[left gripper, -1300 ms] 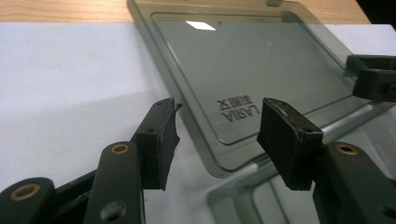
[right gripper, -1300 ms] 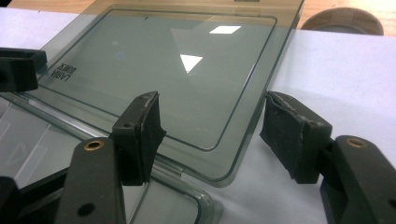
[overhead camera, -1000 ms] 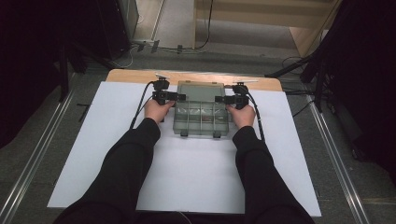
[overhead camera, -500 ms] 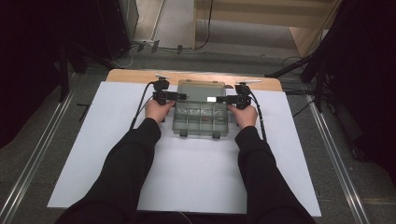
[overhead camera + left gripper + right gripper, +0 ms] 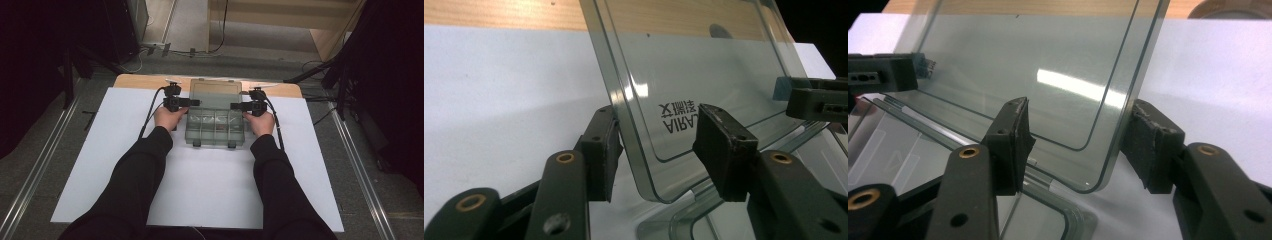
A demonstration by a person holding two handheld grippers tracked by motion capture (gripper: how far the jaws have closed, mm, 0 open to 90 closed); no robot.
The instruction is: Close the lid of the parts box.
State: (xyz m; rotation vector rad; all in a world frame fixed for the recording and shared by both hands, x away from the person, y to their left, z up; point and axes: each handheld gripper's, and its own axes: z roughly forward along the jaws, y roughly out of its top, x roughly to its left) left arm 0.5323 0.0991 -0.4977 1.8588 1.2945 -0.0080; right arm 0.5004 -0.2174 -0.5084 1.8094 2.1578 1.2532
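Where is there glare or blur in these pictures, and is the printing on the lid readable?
High view: dark surroundings, white sheet bright, no strong glare. Left gripper view: small highlights on the lid; its printing is sharp but appears upside down; the near tongs are slightly soft. Right gripper view: a bright streak of glare crosses the lid; the tongs are soft too.

The raised clear plastic lid [image 5: 1048,70] of a transparent compartment box is seen between the two black jaws of the right gripper [image 5: 1075,145], which have just been closing. The lid's rounded lower corner lies in the gap; its edge is just beside the right-hand pad [image 5: 1150,145], while the left-hand pad [image 5: 1013,145] stands apart from it. The other black gripper [image 5: 883,72] is seen at the lid's far edge. A white table sheet [image 5: 1218,75] lies beneath.
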